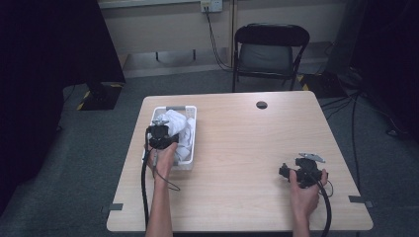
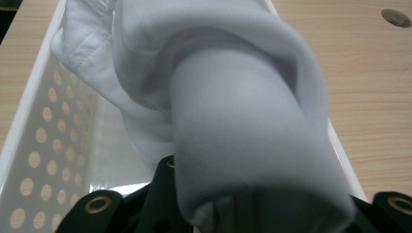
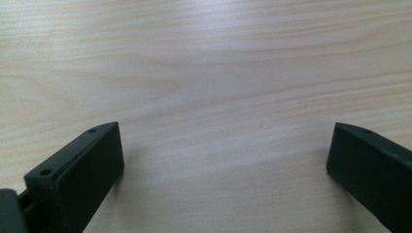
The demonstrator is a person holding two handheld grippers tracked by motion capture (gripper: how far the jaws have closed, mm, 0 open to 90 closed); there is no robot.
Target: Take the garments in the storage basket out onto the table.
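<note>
The left gripper [image 1: 160, 132] is sitting over the white basket [image 1: 192, 148] at the table's left side, and its jaws are closing on a fold of the white cloth [image 1: 179, 129]. In the left gripper view the cloth [image 2: 243, 121] is bulging up between the black jaws and draping back toward the far end of the basket [image 2: 43, 121], whose perforated wall is running along the left. The rest of the cloth is lying bunched inside the basket, and the left hand [image 1: 163, 160] is resting against the basket's near rim.

The right gripper [image 1: 289, 173] is lying low over the bare table [image 1: 237, 148] near its right front corner, well apart from the basket, with the right hand [image 1: 304, 195] wrapping it. In the right gripper view its jaws are standing wide apart with nothing between them but the wood [image 3: 209, 87].

A cable hole [image 1: 262, 104] is showing near the table's far edge, and a folding chair [image 1: 269, 49] is standing beyond it.
</note>
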